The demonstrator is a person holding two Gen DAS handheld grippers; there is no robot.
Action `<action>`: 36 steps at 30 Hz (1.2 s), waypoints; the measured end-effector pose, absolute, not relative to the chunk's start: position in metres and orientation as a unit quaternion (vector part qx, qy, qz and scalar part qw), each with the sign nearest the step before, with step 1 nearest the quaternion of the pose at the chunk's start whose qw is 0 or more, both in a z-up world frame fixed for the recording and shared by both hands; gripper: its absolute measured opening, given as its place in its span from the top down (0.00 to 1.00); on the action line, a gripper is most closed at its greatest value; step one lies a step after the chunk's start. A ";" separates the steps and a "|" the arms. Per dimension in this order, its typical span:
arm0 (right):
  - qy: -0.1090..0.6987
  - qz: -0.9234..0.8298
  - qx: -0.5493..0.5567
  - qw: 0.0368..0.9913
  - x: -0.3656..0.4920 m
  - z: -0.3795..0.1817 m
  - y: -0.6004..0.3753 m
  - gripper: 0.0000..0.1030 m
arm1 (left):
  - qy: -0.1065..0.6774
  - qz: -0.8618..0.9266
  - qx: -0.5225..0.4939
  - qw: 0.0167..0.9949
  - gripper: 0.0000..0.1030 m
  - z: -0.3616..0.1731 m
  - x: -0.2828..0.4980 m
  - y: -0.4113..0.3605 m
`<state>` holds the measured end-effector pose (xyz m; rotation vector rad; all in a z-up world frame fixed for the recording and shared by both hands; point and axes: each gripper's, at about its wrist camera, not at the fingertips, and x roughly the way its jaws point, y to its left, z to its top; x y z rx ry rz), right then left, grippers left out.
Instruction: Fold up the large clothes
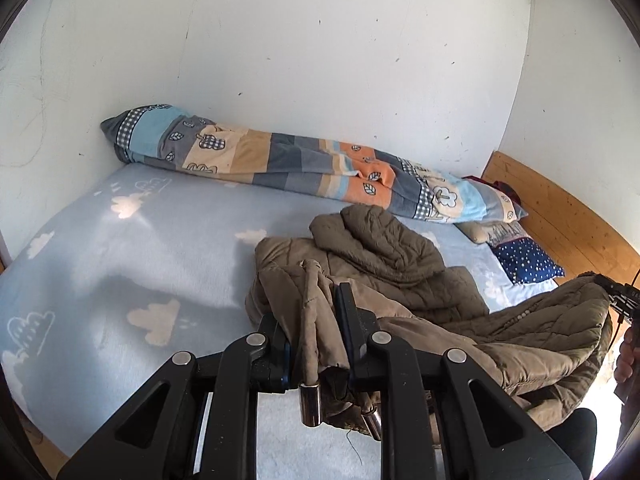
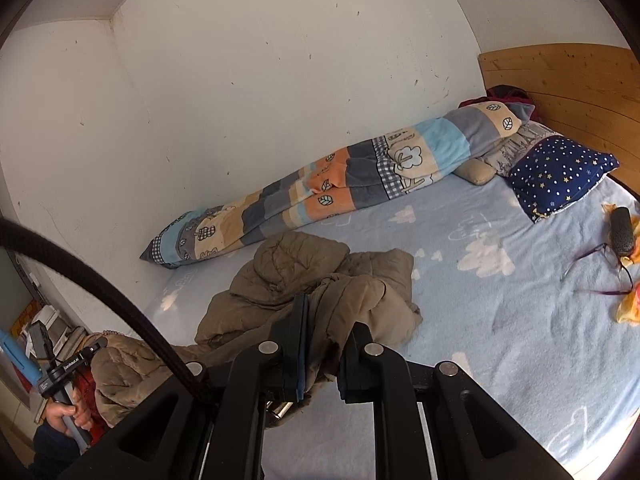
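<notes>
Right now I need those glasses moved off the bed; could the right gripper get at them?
Probably not yet: the right gripper is shut on the brown jacket. The bed towards the glasses looks free once it lets go.

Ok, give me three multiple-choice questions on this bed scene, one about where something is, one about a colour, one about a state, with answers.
1. Where does the rolled patchwork blanket lie?
A. along the white wall
B. on the floor
C. over the wooden headboard

2. What colour is the quilted padded jacket?
A. red
B. olive brown
C. white

3. What is the left gripper doing?
A. hanging open above the bed
B. shut on the jacket's fabric
C. holding a pillow

Answers:
1 A, it runs along the far edge of the light blue cloud-print sheet against the wall.
2 B, olive brown in both views.
3 B, a fold of jacket sits pinched between its fingers; the right gripper clamps the jacket too.
</notes>
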<state>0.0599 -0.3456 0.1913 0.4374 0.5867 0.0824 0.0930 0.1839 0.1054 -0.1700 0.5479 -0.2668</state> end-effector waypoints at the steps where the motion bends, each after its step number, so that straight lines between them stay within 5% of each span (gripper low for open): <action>1: 0.282 0.039 0.217 0.934 0.069 0.192 -0.348 0.88 | 0.265 -0.129 -0.086 0.952 0.82 0.108 0.100 0.182; 15: 0.246 -0.024 0.252 0.936 0.211 0.168 -0.373 0.88 | 0.260 -0.055 -0.162 0.950 0.82 0.100 0.246 0.170; 36: 0.362 -0.136 0.192 0.902 0.363 0.023 -0.379 0.87 | 0.346 0.025 -0.098 0.933 0.78 -0.007 0.402 0.125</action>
